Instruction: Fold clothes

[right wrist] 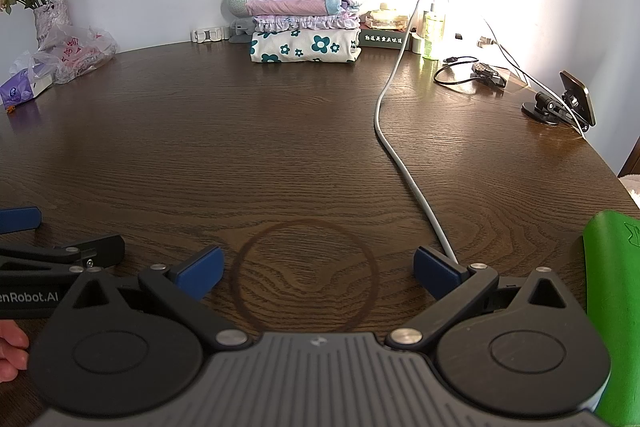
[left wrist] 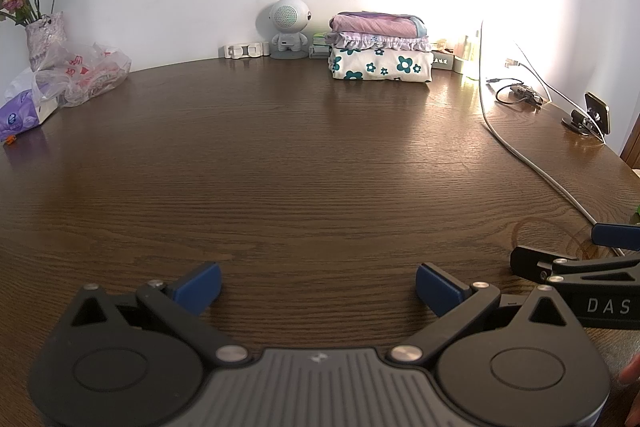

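Note:
A stack of folded clothes [left wrist: 381, 47] [right wrist: 305, 27] rests against the wall at the table's far side: a white cloth with teal flowers at the bottom, a frilled lilac one, a pink one on top. My left gripper [left wrist: 318, 287] hovers low over the dark wooden table [left wrist: 280, 155], open, with nothing between its blue pads. My right gripper [right wrist: 318, 273] is also open and holds nothing, just to the right of the left one. Each gripper shows at the edge of the other's view. No loose garment is visible.
A white cable [right wrist: 400, 163] runs across the table's right half. A small robot-shaped speaker [left wrist: 289, 29], a vase of flowers [left wrist: 42, 35], plastic bags [left wrist: 86, 73], a tissue pack [left wrist: 22, 115], bottles [right wrist: 434, 27], a phone stand [right wrist: 560, 103] and a green object [right wrist: 612, 307] line the edges.

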`<act>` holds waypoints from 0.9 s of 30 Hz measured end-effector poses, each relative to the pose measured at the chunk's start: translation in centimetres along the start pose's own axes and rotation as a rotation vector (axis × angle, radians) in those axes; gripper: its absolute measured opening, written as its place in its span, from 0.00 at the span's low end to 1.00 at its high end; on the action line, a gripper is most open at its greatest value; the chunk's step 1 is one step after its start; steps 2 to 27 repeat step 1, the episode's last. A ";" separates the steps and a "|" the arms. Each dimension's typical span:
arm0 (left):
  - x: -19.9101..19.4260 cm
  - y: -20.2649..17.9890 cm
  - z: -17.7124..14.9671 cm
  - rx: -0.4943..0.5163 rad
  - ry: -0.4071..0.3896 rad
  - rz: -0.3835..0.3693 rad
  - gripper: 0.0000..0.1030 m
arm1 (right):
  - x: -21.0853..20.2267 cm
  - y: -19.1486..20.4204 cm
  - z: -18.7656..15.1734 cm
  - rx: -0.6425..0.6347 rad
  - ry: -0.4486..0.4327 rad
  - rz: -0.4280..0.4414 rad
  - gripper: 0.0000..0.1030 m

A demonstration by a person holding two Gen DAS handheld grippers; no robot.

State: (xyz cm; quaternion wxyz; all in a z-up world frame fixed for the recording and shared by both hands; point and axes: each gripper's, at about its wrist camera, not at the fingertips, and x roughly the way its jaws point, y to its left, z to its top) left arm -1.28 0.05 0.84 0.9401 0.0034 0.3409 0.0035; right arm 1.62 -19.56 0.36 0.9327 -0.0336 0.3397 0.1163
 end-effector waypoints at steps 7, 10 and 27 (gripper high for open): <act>0.0 0.0 0.0 0.000 0.000 0.000 1.00 | 0.0 0.0 0.0 0.000 0.000 0.000 1.00; 0.0 0.0 0.0 0.000 0.000 0.000 1.00 | 0.0 0.0 0.0 0.000 0.000 0.000 1.00; 0.0 0.0 0.0 0.000 0.000 0.000 1.00 | 0.0 0.0 0.0 0.000 0.000 0.000 1.00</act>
